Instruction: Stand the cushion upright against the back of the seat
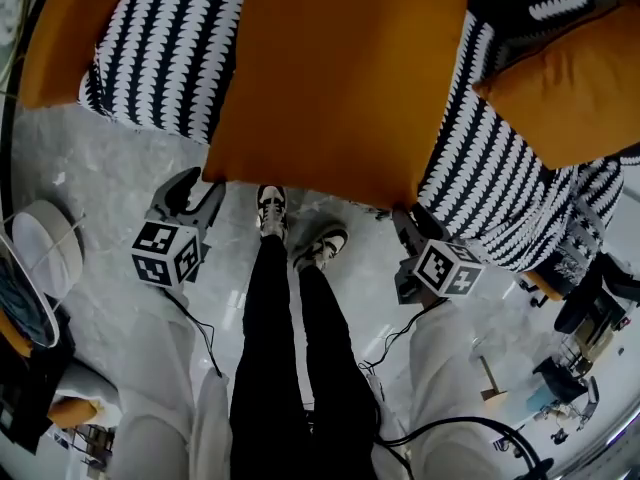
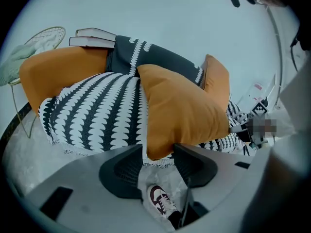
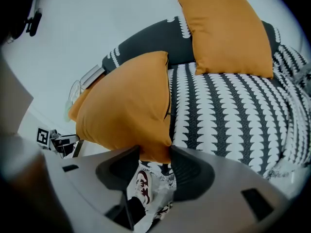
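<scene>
While the orange cushion overhangs the patterned seat, I flank its near corners.
My left gripper and right gripper hold their jaws wide apart, a cushion corner between each pair, unclamped.

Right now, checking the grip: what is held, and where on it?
Nothing: left gripper and right gripper are open, a corner of the orange cushion between each one's jaws.
</scene>
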`<state>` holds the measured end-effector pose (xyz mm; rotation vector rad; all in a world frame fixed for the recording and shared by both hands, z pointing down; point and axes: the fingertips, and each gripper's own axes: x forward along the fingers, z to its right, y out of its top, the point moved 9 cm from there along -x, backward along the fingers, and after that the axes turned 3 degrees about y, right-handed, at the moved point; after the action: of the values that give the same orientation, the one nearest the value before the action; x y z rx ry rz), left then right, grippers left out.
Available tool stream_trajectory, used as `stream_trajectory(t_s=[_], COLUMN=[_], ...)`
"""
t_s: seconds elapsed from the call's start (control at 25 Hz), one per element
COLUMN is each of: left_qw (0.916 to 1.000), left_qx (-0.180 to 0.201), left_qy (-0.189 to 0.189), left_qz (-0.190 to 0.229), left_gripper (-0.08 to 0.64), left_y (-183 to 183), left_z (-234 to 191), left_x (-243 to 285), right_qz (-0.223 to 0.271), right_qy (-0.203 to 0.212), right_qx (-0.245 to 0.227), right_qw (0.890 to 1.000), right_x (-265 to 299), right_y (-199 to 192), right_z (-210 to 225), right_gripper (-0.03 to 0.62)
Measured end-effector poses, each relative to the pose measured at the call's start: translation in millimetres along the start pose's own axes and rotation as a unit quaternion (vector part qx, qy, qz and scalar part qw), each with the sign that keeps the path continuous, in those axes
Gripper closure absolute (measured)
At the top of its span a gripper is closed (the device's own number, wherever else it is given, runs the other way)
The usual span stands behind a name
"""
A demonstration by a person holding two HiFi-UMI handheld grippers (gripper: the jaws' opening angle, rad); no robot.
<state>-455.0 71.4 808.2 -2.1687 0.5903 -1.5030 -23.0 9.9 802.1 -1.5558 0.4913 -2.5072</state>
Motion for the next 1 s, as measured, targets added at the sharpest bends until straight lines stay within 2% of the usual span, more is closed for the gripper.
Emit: stream_trajectory(t_s=[0.08,0.2,0.28,0.36,0.48,0.6,0.8,1.0], left_qw=[1.0,0.9999,0.9999,0.9999,0.9994,0.9989,0.9976,0.9936], left_qx=[-0.001,0.006,0.008,-0.002,-0.022,-0.021,-0.022,-0.011], left_qy=[-0.006,-0.012,-0.012,-0.015,-0.023,-0.024,-0.014,-0.015], left_qz=[-0.002,-0.003,-0.002,0.002,0.014,0.035,0.064,0.111], left_gripper=[0.364,0.444,0.477,0.503,0.517,0.518,0.52,0.522], left_y=[2,7,9,10,17,31,72,150], left_z=[-2,4,10,14,18,24,38,46], left_x=[3,5,6,7,4,-11,-53,-80], right_qz=[0.002,0.014,0.02,0.026,0.048,0.077,0.102,0.155], right_qy=[-0.003,-0.004,-0.009,-0.011,-0.007,-0.002,0.005,0.03], right_qx=[-0.004,-0.007,-0.015,-0.021,-0.009,0.005,0.012,0.041], right_qw=[1.0,1.0,1.0,0.999,0.999,0.997,0.995,0.987], right_x=[1,-1,-5,-8,-14,-29,-75,-121], right_y=[1,0,-1,-1,2,12,39,100], right_z=[-2,-1,0,-1,-3,-10,-36,-58], right_gripper=[0.344,0.35,0.458,0.5,0.517,0.52,0.523,0.523])
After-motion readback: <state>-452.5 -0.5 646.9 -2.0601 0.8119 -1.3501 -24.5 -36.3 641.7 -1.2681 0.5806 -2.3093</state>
